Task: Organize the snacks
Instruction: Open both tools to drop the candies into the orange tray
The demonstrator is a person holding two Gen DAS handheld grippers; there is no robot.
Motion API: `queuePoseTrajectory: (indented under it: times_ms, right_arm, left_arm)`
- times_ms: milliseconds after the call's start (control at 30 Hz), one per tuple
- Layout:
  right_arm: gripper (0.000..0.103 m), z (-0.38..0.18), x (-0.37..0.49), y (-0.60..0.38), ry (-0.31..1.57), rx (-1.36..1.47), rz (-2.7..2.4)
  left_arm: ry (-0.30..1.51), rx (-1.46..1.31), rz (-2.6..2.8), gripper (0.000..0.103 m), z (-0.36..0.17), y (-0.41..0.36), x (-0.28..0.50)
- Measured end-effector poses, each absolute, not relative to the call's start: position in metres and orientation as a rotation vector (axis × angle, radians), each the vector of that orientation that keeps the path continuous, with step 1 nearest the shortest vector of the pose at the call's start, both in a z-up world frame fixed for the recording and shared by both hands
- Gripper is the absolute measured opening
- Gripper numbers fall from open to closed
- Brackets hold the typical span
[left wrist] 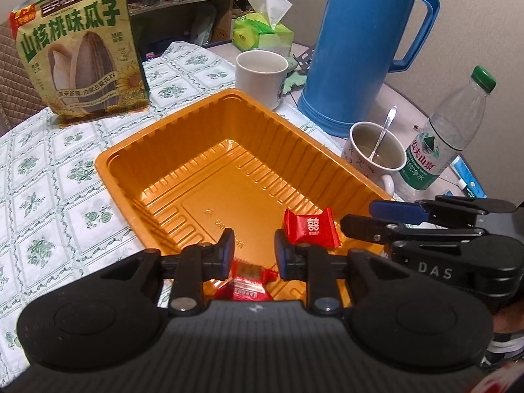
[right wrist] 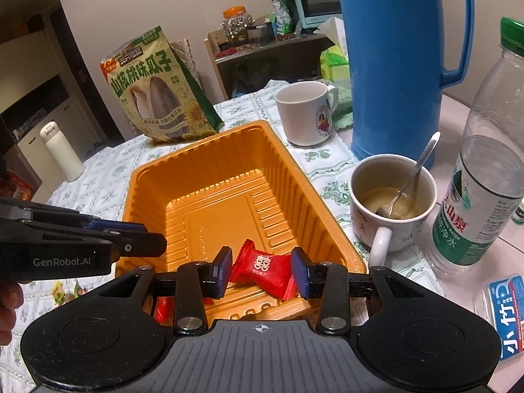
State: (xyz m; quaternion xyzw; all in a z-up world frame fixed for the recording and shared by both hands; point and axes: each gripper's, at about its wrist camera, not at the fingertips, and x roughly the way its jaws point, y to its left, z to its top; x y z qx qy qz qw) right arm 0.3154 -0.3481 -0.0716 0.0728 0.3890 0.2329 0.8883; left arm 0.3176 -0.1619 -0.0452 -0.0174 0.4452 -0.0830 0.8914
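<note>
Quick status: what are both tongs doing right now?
Left tongs: open, a red candy lies loose beneath them in the orange tray.
Right tongs: open, another red candy between, apparently released.

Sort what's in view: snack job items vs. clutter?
Job: orange tray; red candy between the right tool; second red candy below the left tool; sunflower seed bag.

Clutter: blue thermos; white mug; cup with spoon; water bottle; tissue box.

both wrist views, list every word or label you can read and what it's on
"山核桃味瓜子": seed bag
"农夫山泉": water bottle
"囍": red candy
"DAS": right claw
"GenRobot.AI": left claw
"小竹": blue pack
Bag's small print, bottle's small print, tray embossing: unreadable.
</note>
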Motion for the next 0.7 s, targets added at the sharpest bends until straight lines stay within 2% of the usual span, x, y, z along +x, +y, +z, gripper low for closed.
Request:
queuePoseTrajectory:
  times_ms: [367, 467, 700]
  right_arm:
    - [0.060, -0.060, 0.290, -0.352, 0.789, 0.218, 0.481]
    - [0.063, -0.056, 0.279, -0.351, 0.784, 0.236, 0.471]
    - [0.064, -0.050, 0.247, -0.340, 0.789, 0.250, 0.468]
  left_arm:
    - [0.884, -0.085, -0.101, 0.035, -0.022, -0.126, 0.284]
    - [0.877, -0.094, -0.082, 0.039, -0.018, -0.114, 0.271]
    - [0.874, -0.127, -0.044, 0.040, -0.015, -0.081, 0.241]
